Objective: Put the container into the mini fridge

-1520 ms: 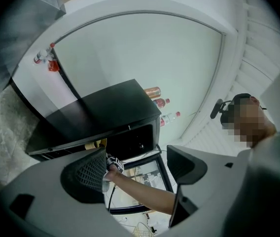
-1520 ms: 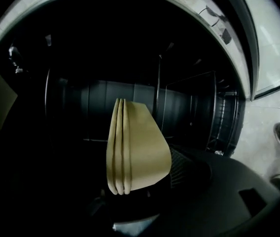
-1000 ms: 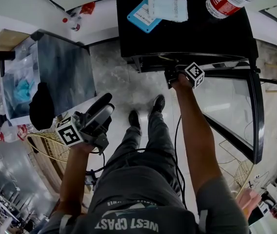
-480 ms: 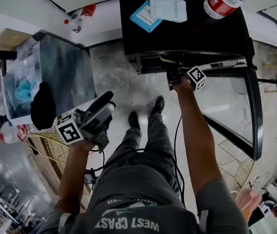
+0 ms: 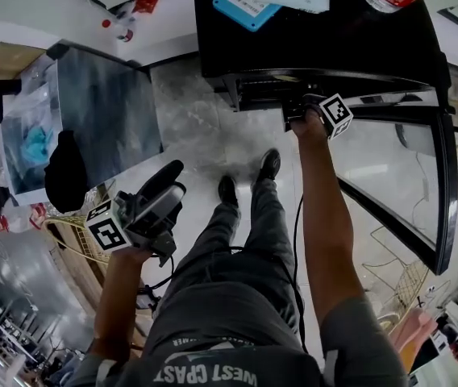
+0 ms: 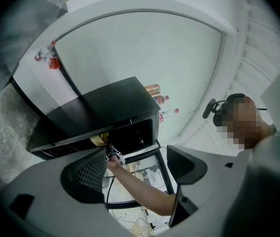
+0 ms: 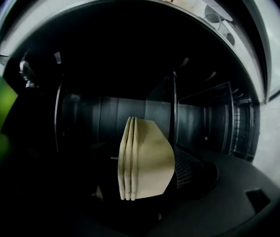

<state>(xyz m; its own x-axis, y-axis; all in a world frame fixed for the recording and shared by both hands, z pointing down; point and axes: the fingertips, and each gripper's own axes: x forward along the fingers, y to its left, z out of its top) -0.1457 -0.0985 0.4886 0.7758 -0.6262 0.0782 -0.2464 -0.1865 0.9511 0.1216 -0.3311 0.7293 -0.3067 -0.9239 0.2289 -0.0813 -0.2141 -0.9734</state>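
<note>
Close at my left side, my left gripper (image 5: 167, 185) hangs with its jaws apart and nothing between them. Farther out, my right gripper (image 5: 297, 110) is clamped on the beige container (image 7: 147, 159), holding it on edge inside the dark mini fridge (image 5: 334, 43).

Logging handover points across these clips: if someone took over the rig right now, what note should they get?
Right gripper: reaching into the open mini fridge, closed on the beige container, which sits on edge in the dark interior.
Left gripper: jaws apart, empty, held off to the left beside the person's leg.
Done: glass door is swung open; the container is inside the fridge opening.
Left: set the container down, release it, pull the right gripper out, then probably close the door.
</note>
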